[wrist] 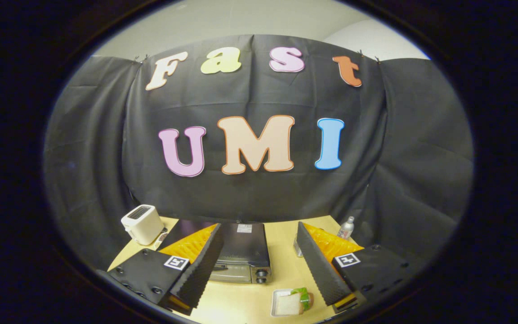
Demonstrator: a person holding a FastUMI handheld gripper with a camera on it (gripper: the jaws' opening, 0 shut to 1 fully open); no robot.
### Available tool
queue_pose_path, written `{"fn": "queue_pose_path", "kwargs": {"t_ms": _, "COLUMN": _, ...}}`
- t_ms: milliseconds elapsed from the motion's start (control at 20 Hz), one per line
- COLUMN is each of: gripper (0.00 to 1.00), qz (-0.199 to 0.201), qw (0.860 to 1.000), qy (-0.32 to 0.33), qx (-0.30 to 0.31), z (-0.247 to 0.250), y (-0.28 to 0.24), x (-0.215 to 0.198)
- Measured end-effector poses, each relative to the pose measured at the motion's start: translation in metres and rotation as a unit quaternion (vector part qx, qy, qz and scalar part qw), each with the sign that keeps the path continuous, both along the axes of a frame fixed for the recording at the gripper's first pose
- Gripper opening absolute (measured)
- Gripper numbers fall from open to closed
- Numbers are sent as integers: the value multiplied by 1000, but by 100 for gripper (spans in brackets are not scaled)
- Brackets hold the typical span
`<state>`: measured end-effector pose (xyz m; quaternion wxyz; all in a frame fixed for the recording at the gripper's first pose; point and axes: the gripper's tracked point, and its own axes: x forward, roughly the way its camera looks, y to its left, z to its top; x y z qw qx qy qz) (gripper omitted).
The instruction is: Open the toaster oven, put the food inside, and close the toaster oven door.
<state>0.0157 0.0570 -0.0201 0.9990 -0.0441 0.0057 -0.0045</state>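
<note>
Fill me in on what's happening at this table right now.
A person's hand-held tool hangs above the table, fingers spread wide and holding nothing. Below, between the fingers, sits the toaster oven, its door apparently shut. The food, a sandwich on a small white tray, lies untouched near the right finger. A white toaster and a small bottle stand at the back corners.

We see a pale wooden desk [281, 263] set against the black cloth wall. On it stands a dark toaster oven [240, 254], its door closed and facing us. To one side, near the desk's far corner, sits a white pop-up toaster [142, 223] — well apart from a small silver bottle [346, 227] at the opposite far corner. Nearer to us than the oven lies a white tray [281, 305] holding a sandwich [296, 302] — bread with something green.
</note>
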Motion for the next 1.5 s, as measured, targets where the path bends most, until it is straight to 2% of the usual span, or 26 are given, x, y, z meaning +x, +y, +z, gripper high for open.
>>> {"fn": "queue_pose_path", "kwargs": {"t_ms": 350, "gripper": 100, "qz": -15, "qw": 1000, "qy": 21, "qx": -11, "z": -22, "y": 35, "x": 31}}
{"fn": "queue_pose_path", "kwargs": {"t_ms": 600, "gripper": 100, "qz": -20, "qw": 999, "qy": 49, "qx": -2, "z": -59, "y": 61, "x": 52}}
{"fn": "queue_pose_path", "kwargs": {"t_ms": 900, "gripper": 100, "qz": -11, "qw": 996, "qy": 85, "qx": -22, "z": -118, "y": 95, "x": 76}}
{"fn": "queue_pose_path", "kwargs": {"t_ms": 1050, "gripper": 100, "qz": 5, "qw": 996, "qy": 92, "qx": 0, "z": -144, "y": 113, "x": 91}}
{"fn": "queue_pose_path", "kwargs": {"t_ms": 1500, "gripper": 100, "qz": 1, "qw": 994, "qy": 110, "qx": 15, "z": -209, "y": 114, "x": 124}}
